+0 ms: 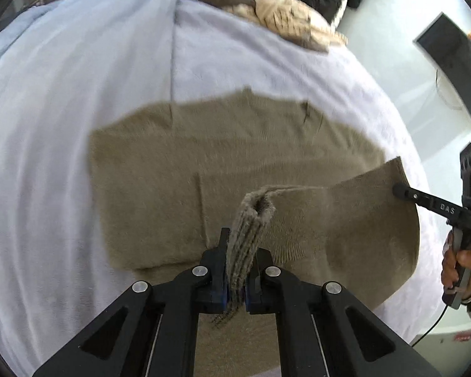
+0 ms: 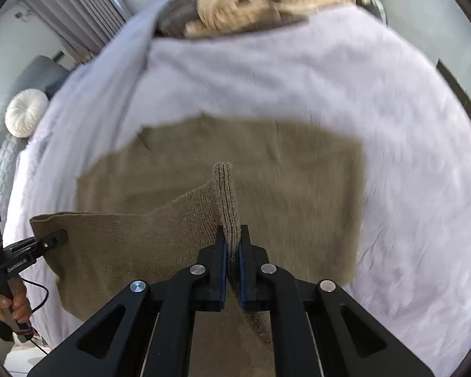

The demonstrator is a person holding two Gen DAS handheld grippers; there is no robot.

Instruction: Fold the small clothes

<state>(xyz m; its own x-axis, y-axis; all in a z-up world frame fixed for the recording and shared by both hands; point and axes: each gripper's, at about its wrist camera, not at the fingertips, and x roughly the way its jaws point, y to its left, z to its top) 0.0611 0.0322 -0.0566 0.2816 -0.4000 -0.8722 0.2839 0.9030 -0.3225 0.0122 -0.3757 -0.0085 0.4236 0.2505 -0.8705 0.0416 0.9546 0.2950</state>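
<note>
Tan knit, ribbed at the hem, was what both tools had hold of: the sweater lay spread on the pale lilac blanket, its near edge raised off the bed. The left gripper was clamped on a bunched fold of the ribbed hem, the cloth standing up between its closed jaws at six o'clock in the left wrist view. The right gripper was likewise pinched tight on the hem, at six o'clock in its own view, and it showed from the other camera at three o'clock, its tip on the lifted corner.

By the look of it, the step in hand was carrying the bottom edge up and over toward the neckline at twelve o'clock. Done well, that would probably have meant keeping both grippers level with each other so the hem stayed taut between them, travelling together so the fold line ran straight, and lowering the edge flat onto the upper part before letting go. Lifting too high risked dragging the whole garment along the blanket.

Counted: one sweater being folded, two grippers, two hands on the handles, one blanket, one heap of other clothes at twelve o'clock, and one round white cushion at nine o'clock in the right wrist view.
</note>
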